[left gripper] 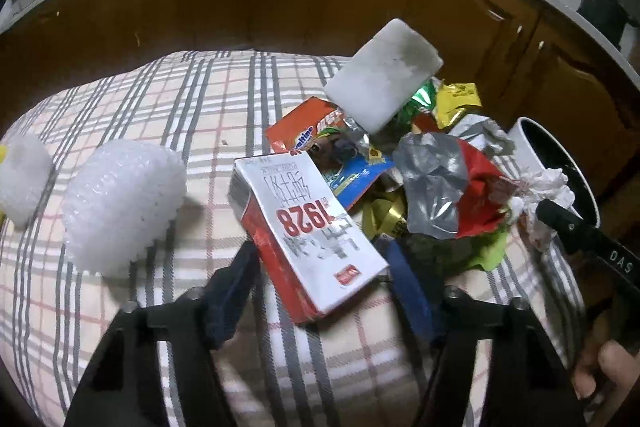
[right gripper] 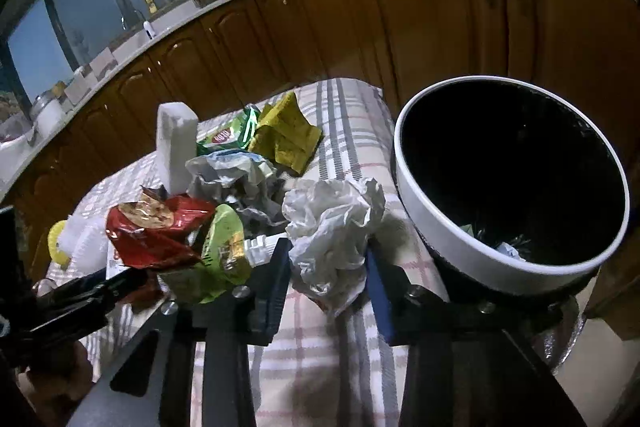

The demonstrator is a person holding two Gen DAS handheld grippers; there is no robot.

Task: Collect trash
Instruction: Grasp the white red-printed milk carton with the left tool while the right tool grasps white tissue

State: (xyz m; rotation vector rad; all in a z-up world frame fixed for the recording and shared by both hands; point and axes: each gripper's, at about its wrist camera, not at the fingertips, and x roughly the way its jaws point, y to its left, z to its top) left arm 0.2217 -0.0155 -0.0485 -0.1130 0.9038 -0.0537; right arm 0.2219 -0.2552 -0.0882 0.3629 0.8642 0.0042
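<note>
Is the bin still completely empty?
No: in the right wrist view a few scraps already lie at the bottom of the bin, near its closest rim.

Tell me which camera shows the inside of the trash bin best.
The right wrist view: the trash bin faces the lens, its white rim whole and some scraps visible at the dark bottom. The left wrist view shows only a slice of its rim at the right edge, behind crumpled wrappers.
</note>
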